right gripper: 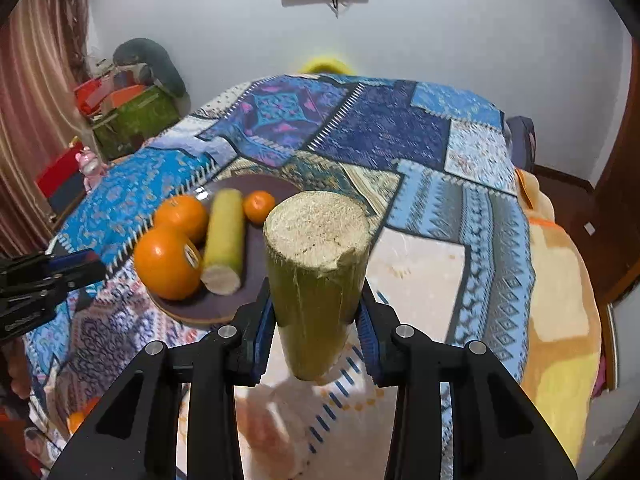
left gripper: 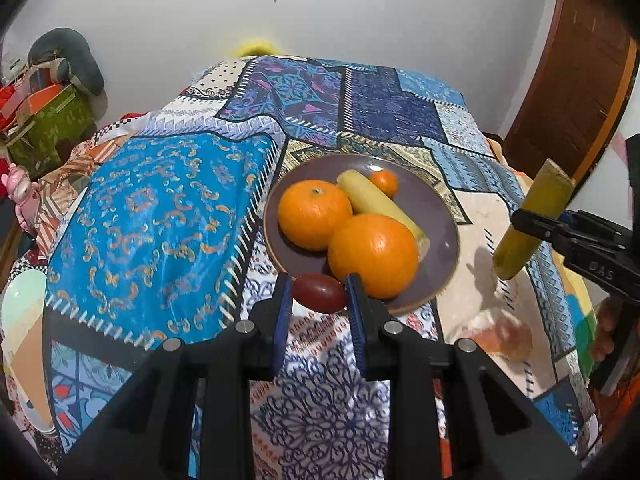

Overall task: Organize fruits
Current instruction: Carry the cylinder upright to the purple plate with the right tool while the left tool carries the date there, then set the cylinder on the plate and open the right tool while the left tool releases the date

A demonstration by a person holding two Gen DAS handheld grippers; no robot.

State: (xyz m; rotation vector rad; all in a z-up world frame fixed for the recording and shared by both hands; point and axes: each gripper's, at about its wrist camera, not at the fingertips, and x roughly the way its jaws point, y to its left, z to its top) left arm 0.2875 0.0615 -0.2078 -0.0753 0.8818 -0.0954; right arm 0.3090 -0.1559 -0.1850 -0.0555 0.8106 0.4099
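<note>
Left wrist view: left gripper [left gripper: 318, 294] clamps dark red fruit [left gripper: 320, 293] at plate [left gripper: 440, 208] near rim. Right gripper [right gripper: 316, 312] grips green stalk [right gripper: 316, 272], lifted above cloth [right gripper: 420, 272], right of plate.

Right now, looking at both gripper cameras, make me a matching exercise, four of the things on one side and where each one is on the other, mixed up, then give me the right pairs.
Things:
1. dark red fruit
2. green sugarcane piece
3. pale yellow sugarcane piece
4. smallest orange

Places:
A. on the far side of the purple plate
B. lying across the plate between the oranges
C. between the jaws of the left gripper
D. clamped in the right gripper, held above the patterned cloth

Pairs: 1-C, 2-D, 3-B, 4-A
</note>
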